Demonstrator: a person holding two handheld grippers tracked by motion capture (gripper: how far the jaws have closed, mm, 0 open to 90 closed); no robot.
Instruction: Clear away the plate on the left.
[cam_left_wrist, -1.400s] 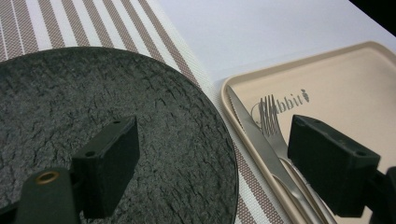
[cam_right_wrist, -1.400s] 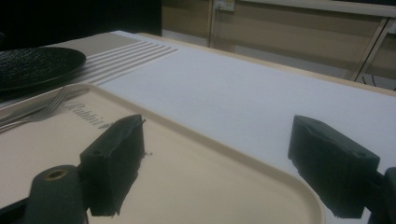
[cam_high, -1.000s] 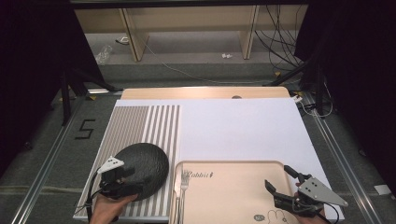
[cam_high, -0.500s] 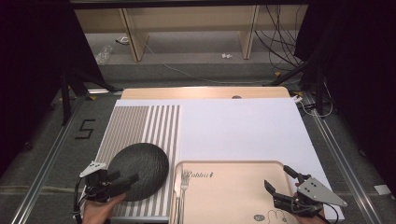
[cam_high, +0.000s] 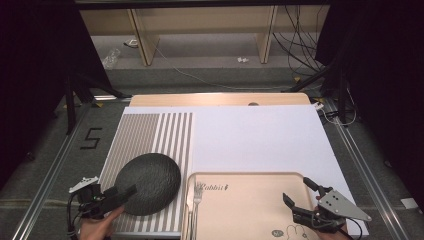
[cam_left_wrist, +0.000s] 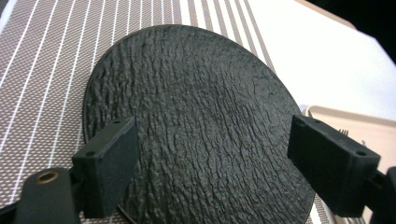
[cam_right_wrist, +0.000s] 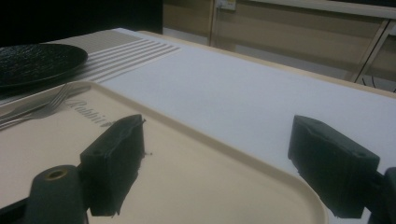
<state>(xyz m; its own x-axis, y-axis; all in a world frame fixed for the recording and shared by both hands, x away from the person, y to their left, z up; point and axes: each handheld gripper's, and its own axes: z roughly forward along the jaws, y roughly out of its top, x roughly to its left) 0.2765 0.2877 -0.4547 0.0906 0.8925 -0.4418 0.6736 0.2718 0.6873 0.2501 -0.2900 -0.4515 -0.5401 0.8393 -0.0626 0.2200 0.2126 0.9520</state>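
Note:
A black, rough-textured round plate (cam_high: 148, 183) (cam_left_wrist: 196, 116) lies flat on a striped placemat (cam_high: 150, 132) (cam_left_wrist: 42, 70). My left gripper (cam_high: 122, 194) (cam_left_wrist: 219, 144) stands open at the plate's near-left edge, its jaws spread over the rim and holding nothing. A beige tray (cam_high: 245, 207) (cam_right_wrist: 196, 186) lies to the right of the plate. A fork (cam_high: 196, 197) (cam_right_wrist: 42, 109) rests along the tray's left side. My right gripper (cam_high: 298, 190) (cam_right_wrist: 217, 140) hovers open over the tray's near-right corner, also holding nothing. The plate (cam_right_wrist: 37, 60) appears far left in the right gripper view.
A white sheet (cam_high: 255, 135) covers the table behind the tray and right of the placemat. A bare wooden strip (cam_high: 215, 99) runs along the far edge. Cables and shelf legs stand on the floor beyond the table.
My left gripper has drawn back to the left and toward the near edge, from over the plate to its rim. The plate, the tray and the right gripper have stayed put.

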